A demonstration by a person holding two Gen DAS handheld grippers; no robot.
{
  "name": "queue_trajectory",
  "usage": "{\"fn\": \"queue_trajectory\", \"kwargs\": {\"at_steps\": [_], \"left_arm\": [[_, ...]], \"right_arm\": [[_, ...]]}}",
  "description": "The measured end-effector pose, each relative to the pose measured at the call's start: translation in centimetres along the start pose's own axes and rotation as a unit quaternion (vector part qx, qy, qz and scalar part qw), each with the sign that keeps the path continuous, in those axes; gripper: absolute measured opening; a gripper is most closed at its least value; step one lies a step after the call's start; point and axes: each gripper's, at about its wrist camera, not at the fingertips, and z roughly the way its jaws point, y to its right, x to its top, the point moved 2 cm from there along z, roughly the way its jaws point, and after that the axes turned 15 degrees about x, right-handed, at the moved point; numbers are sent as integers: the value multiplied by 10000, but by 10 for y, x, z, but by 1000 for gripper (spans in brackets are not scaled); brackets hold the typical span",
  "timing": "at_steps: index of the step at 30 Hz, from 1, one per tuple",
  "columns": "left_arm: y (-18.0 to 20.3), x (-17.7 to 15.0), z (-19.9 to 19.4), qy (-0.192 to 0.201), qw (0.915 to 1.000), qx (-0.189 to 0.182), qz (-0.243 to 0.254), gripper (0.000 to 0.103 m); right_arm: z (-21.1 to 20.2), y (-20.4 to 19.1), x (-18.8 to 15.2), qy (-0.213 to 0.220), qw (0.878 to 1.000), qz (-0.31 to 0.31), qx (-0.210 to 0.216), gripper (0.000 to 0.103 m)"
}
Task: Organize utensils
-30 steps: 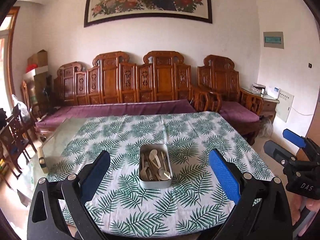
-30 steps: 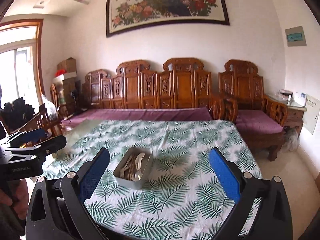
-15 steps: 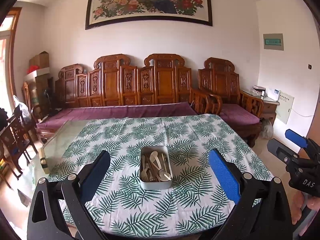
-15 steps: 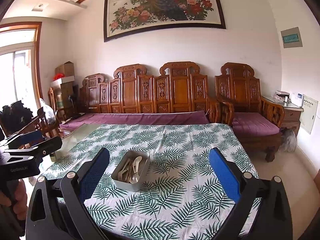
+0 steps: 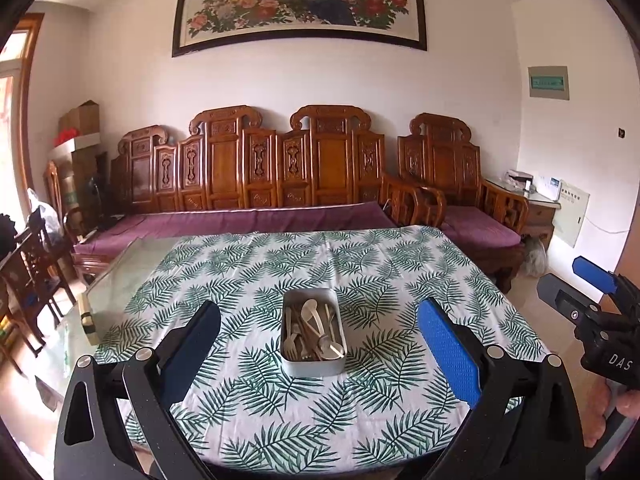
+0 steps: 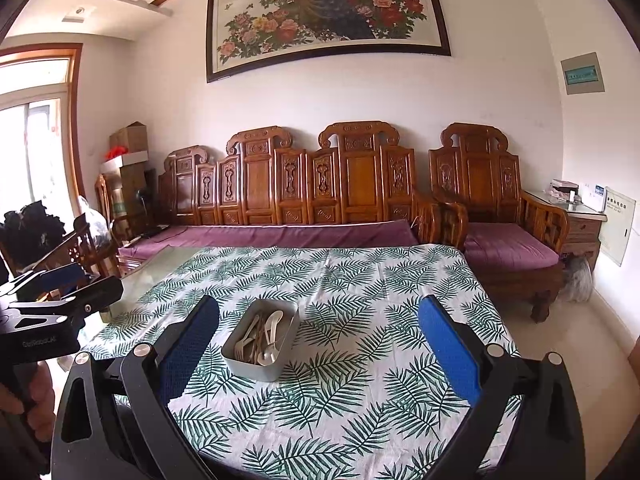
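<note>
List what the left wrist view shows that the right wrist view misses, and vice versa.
Left wrist only: the right gripper at the frame's right edge, jaws open. Right wrist only: the left gripper at the left edge, the window, the ceiling. Both: the metal tin of utensils on the leaf tablecloth, the wooden bench, the peacock painting.

A grey rectangular metal tray (image 5: 313, 368) is set on the leaf-printed tablecloth (image 5: 360, 264) of the table, at 12 o'clock from the left gripper (image 5: 318, 334) and 11 o'clock from the right gripper (image 6: 318, 334). Pale spoons and forks (image 5: 312, 330) are held in it. A carved wooden bench (image 5: 256, 172) is placed behind the table.
</note>
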Motion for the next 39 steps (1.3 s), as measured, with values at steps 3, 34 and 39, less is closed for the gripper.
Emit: {"fn": "queue_trajectory", "kwargs": {"at_steps": [3, 34, 39], "left_arm": [[0, -1, 0, 1, 10000, 5, 6, 95], [-2, -6, -3, 37, 10000, 13, 8, 95], [-1, -5, -4, 28, 10000, 5, 3, 95]], "right_arm": [[1, 0, -1, -10, 10000, 3, -4, 100], [6, -3, -7, -40, 10000, 23, -38, 100], [6, -3, -9, -46, 10000, 23, -37, 100]]}}
